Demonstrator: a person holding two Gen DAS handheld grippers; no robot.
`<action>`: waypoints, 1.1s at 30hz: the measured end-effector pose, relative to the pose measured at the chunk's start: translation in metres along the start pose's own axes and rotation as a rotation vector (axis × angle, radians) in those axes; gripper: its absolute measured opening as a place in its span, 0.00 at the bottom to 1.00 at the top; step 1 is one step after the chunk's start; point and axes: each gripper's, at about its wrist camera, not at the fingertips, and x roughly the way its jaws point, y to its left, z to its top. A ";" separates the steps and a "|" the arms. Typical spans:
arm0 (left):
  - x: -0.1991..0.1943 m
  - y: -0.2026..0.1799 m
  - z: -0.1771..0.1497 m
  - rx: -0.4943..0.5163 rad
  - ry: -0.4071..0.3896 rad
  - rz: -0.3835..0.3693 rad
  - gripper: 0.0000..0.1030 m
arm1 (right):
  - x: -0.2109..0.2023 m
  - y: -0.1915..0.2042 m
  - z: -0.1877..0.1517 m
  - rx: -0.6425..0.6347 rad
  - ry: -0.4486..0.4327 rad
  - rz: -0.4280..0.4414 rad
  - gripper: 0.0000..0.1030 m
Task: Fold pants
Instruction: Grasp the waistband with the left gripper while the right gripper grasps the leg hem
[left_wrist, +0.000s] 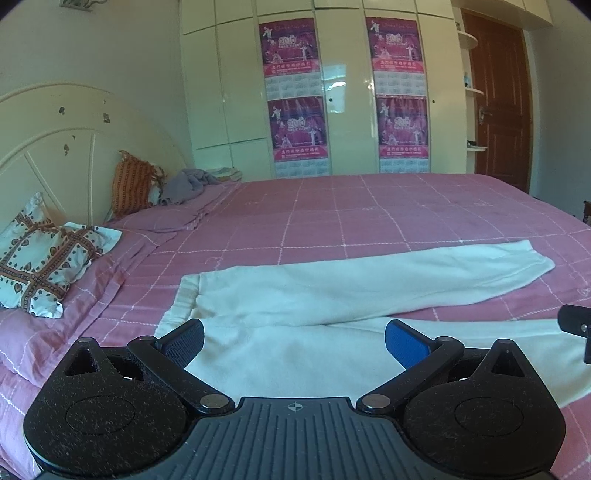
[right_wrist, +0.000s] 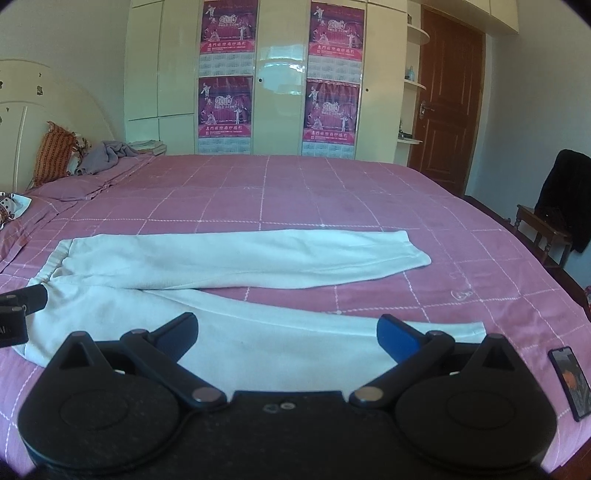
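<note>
White fleece pants (right_wrist: 236, 258) lie flat on the pink checked bedspread (right_wrist: 295, 192), long axis left-right, waistband left, cuffs right, legs diverging. Left gripper (left_wrist: 294, 339) and right gripper (right_wrist: 287, 331) hover at the near leg, jaws spread.

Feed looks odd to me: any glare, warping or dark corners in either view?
Left wrist: fisheye bows the wardrobe, corners go black, and window glare sits on its glossy door. Right wrist: same warping and dark corners, glare on the door again; the pants look evenly lit and sharp.
</note>
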 end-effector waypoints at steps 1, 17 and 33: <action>0.008 0.004 0.003 -0.005 0.002 0.010 1.00 | 0.006 0.003 0.005 -0.010 0.001 0.006 1.00; 0.167 0.085 0.020 0.105 0.113 0.127 0.97 | 0.140 0.050 0.058 -0.148 0.014 0.099 1.00; 0.453 0.204 0.015 0.042 0.405 -0.157 0.40 | 0.369 0.111 0.118 -0.365 0.138 0.333 0.57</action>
